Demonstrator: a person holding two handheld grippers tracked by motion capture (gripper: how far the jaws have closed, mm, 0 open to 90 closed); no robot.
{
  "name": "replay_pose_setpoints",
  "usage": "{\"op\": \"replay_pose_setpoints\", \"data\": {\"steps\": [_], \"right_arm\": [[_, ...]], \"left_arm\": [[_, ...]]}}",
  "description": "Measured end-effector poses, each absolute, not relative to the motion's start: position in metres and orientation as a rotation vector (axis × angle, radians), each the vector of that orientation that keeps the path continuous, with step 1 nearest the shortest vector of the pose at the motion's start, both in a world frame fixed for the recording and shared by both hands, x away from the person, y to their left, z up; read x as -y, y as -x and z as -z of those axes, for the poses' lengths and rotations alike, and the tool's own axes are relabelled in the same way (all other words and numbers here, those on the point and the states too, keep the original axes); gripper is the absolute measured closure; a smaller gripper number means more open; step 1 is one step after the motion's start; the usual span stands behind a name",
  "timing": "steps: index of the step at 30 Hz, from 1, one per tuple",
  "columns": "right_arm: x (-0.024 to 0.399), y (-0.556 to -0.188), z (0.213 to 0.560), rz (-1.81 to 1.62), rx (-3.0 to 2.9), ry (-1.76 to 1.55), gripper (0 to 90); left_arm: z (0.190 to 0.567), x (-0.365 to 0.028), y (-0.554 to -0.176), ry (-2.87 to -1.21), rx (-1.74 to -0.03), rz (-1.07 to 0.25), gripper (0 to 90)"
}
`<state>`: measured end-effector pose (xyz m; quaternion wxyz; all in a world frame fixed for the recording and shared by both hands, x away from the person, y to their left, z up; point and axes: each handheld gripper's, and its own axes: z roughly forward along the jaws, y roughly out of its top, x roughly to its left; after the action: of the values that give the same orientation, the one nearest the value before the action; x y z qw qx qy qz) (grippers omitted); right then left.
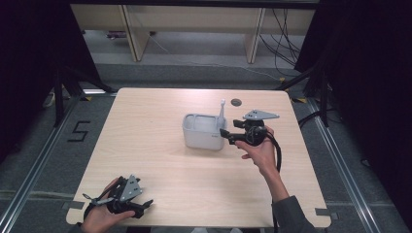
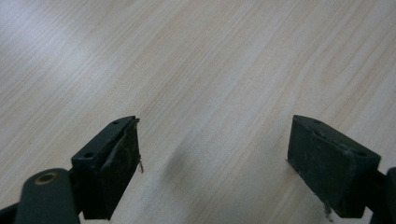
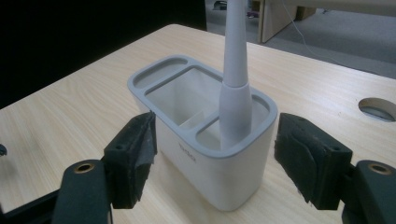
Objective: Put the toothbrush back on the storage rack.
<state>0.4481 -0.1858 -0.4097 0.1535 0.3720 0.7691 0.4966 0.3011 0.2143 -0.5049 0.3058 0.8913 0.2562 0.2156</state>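
Note:
A white holder with several compartments stands near the middle of the table. A pale brush-like handle stands upright in its right-end compartment. My right gripper is level at the holder's right end. In the right gripper view the holder sits just ahead, with the handle rising from the near right slot. The right gripper is open, its pads on either side of the holder's near end and not pressing on it. My left gripper rests at the table's front left, and the left gripper is open over bare wood.
The light wooden table has a round cable hole behind the holder, which is also the cable hole at far right. Dark curtains flank the table. Wooden furniture legs and cables stand on the floor beyond.

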Motion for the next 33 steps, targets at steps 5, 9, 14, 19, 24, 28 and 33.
{"op": "replay_pose_setpoints", "data": {"steps": [5, 9, 14, 19, 24, 28, 33], "right_arm": [[0.187, -0.446, 0.411, -1.440, -2.209, -1.070, 29.4], [0.188, -0.445, 0.412, -1.438, -2.212, -1.064, 29.2], [0.186, -0.442, 0.414, -1.430, -2.235, -1.056, 28.8], [0.186, -0.440, 0.415, -1.418, -2.238, -1.092, 28.5], [0.186, -0.437, 0.417, -1.413, -2.250, -1.055, 28.0], [0.185, -0.435, 0.419, -1.409, -2.260, -1.061, 27.6], [0.183, -0.432, 0.422, -1.398, -2.270, -1.053, 27.0]], "left_arm": [[0.505, -0.215, -0.301, -2.356, -0.686, -0.572, 16.4], [0.505, -0.215, -0.300, -2.354, -0.688, -0.571, 16.4], [0.505, -0.214, -0.300, -2.343, -0.697, -0.566, 16.4], [0.504, -0.215, -0.300, -2.359, -0.680, -0.574, 16.4], [0.504, -0.216, -0.300, -2.355, -0.682, -0.579, 16.4], [0.503, -0.216, -0.300, -2.352, -0.684, -0.578, 16.4], [0.504, -0.216, -0.299, -2.351, -0.686, -0.577, 16.4]]}}
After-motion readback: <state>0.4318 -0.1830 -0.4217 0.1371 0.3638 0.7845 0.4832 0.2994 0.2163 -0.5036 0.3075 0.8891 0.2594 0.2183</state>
